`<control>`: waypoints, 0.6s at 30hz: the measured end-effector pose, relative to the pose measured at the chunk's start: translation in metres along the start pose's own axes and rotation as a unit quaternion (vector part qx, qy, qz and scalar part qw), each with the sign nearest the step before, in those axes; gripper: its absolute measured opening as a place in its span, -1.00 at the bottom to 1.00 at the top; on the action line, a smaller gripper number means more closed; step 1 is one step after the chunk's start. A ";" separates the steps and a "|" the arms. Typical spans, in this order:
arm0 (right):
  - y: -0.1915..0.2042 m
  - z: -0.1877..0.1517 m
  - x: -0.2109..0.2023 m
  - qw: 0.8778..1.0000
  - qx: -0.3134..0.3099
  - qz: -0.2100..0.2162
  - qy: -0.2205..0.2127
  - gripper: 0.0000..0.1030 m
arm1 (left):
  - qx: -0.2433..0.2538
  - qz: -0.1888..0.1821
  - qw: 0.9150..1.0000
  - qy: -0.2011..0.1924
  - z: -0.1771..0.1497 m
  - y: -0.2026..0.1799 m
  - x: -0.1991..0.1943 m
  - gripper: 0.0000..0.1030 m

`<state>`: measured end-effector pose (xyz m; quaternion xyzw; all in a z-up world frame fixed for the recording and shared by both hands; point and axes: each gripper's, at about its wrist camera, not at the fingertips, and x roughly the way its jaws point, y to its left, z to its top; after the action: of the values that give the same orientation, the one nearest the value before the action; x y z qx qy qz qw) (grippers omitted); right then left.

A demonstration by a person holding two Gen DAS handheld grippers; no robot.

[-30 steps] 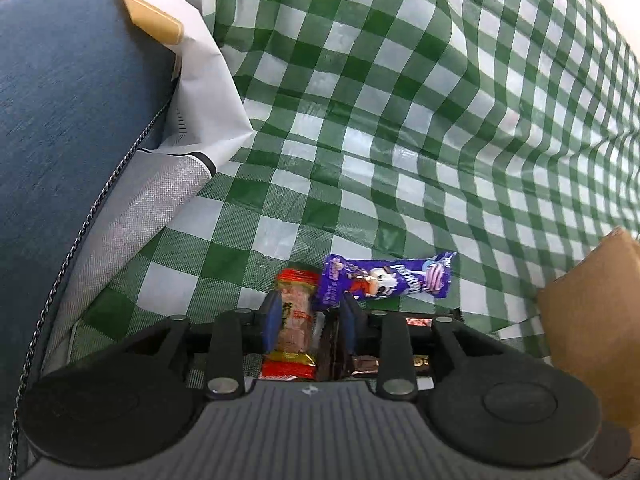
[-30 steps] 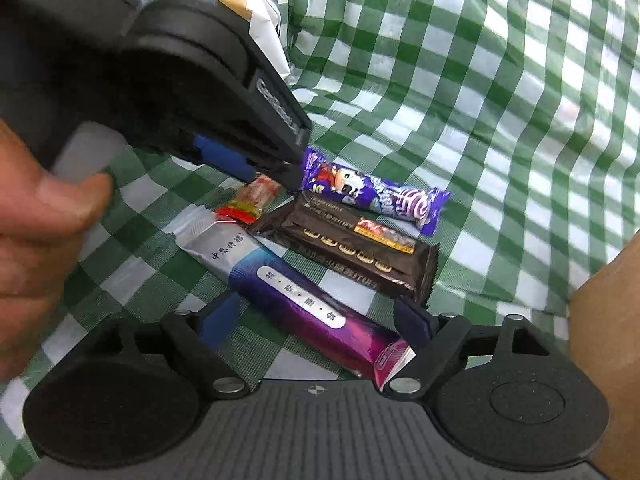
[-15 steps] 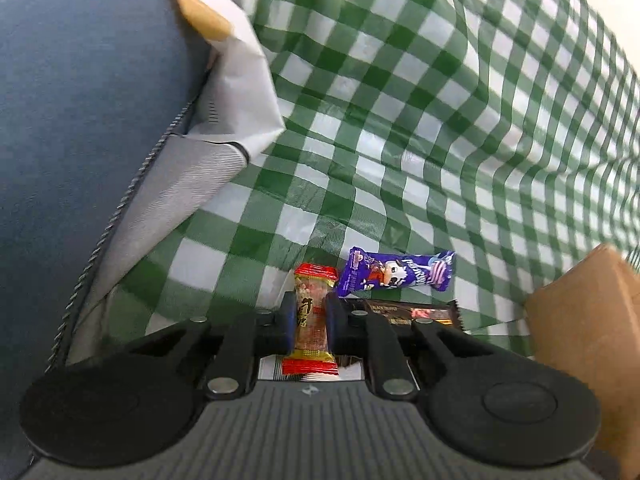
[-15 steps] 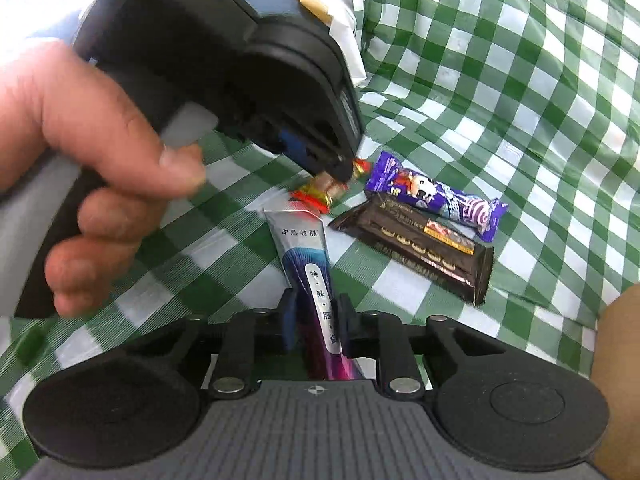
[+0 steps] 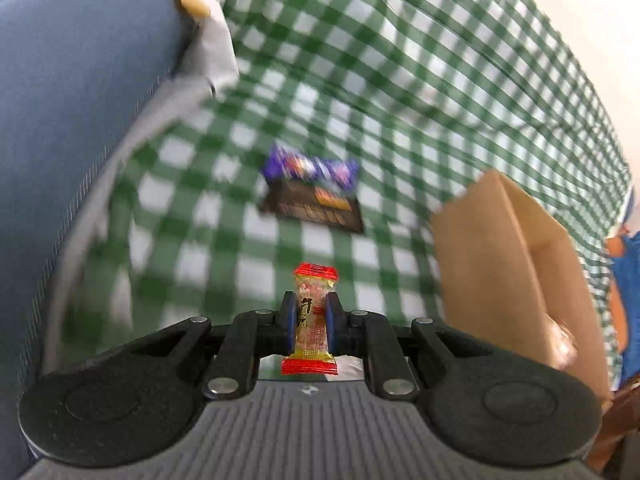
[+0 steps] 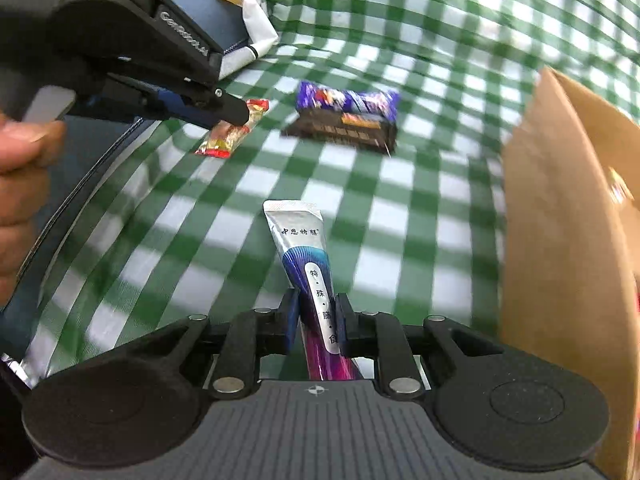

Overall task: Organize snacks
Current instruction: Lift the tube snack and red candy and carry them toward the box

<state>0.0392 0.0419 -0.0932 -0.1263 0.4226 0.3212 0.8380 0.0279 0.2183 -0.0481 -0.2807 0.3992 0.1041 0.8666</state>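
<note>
Clenching both tongs, I have my left gripper (image 5: 311, 322) pinching a red-ended candy (image 5: 313, 320) and my right gripper (image 6: 318, 322) squeezing a silver-purple stick pack (image 6: 310, 276) (both lifted off the checked cloth (image 6: 400, 184)) — cardboard box (image 6: 560, 240) at three o'clock.

Bright daylight, heavy motion blur on the tablecloth (image 5: 400, 80), fisheye-bent edges.

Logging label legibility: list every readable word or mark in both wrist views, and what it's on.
"中思特膳" and "特·殊·膳·食": silver-purple stick pack in the right gripper.
Embossed lettering on the left gripper: not reliably legible.
Red-gold candy: print too small.
Purple wrapper, dark bar: blurred.
</note>
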 end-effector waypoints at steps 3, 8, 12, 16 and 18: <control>-0.012 -0.030 -0.014 0.997 0.068 0.017 0.013 -0.61 | -0.024 -0.021 0.999 0.029 -0.034 0.000 -0.007 -0.70; -0.018 -0.066 -0.020 0.997 0.076 0.000 0.029 -0.59 | -0.069 -0.025 0.992 0.105 -0.074 0.010 -0.001 -0.70; -0.025 -0.070 -0.019 0.996 0.085 0.021 0.034 -0.45 | -0.079 -0.020 0.989 0.124 -0.087 0.012 0.006 -0.69; -0.034 -0.072 -0.019 0.994 0.097 0.040 0.028 -0.35 | -0.070 0.002 0.989 0.133 -0.093 0.013 0.010 -0.69; -0.035 -0.073 -0.020 0.994 0.094 0.044 0.025 -0.30 | -0.075 0.001 0.988 0.135 -0.096 0.014 0.011 -0.64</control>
<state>0.0072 -0.0286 -0.1241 -0.0360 0.4767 0.3133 0.8205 -0.0307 0.1749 -0.1124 -0.3566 0.5041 0.0956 0.7808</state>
